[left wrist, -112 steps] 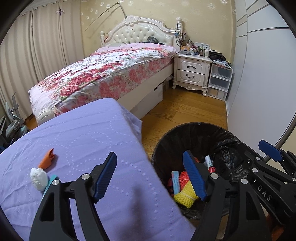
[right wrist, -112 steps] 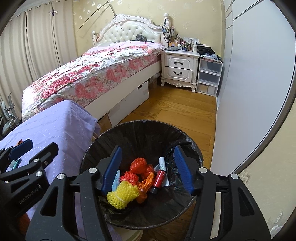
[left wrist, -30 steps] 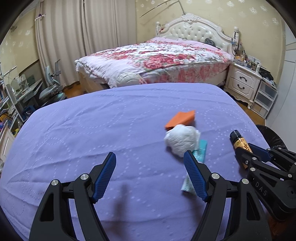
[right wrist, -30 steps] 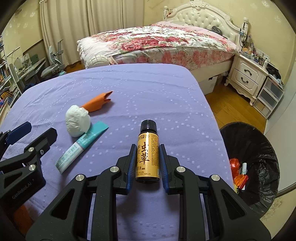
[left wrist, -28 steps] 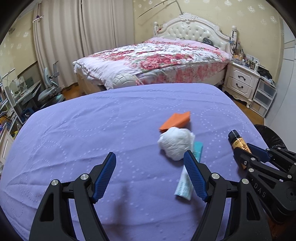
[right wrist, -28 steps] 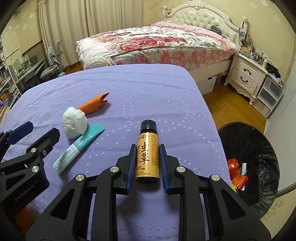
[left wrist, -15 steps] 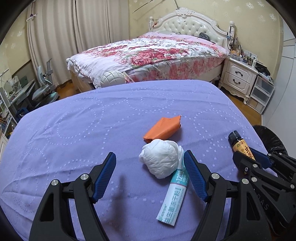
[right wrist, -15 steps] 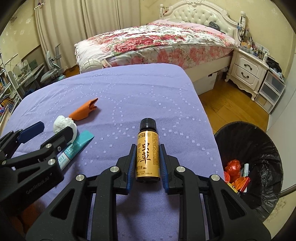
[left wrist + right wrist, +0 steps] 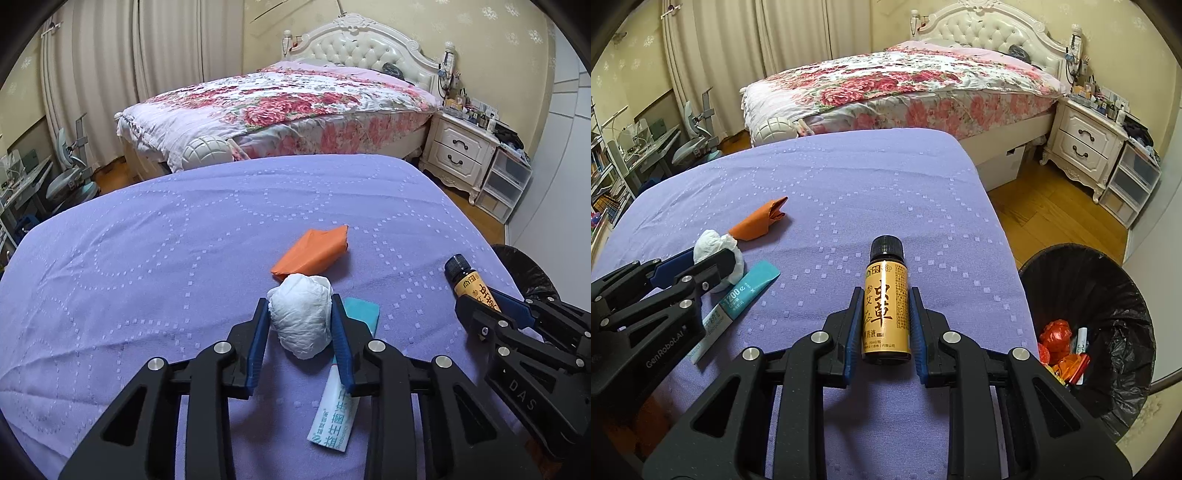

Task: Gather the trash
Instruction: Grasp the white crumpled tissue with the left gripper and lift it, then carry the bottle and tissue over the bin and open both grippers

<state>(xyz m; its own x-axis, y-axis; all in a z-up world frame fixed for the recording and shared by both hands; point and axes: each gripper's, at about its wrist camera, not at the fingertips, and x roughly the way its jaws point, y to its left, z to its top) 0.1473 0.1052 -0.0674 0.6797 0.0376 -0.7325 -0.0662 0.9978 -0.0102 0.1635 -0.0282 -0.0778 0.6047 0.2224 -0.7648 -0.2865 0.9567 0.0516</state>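
Tissue wad (image 9: 301, 319) hides tube (image 9: 332, 417) middle; bin (image 9: 1123, 295) cut off.

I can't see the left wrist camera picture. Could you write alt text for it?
The left gripper has its blue-padded fingers closed around a crumpled white paper ball on a purple tablecloth. An orange wrapper lies just beyond, a teal tube beneath, and the right gripper holds a small bottle.

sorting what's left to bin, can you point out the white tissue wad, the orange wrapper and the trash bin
white tissue wad (image 9: 301, 320), left wrist view, middle of the crumpled ball
orange wrapper (image 9: 312, 253), left wrist view, centre of its flat face
trash bin (image 9: 1067, 271), right wrist view, inner black liner wall
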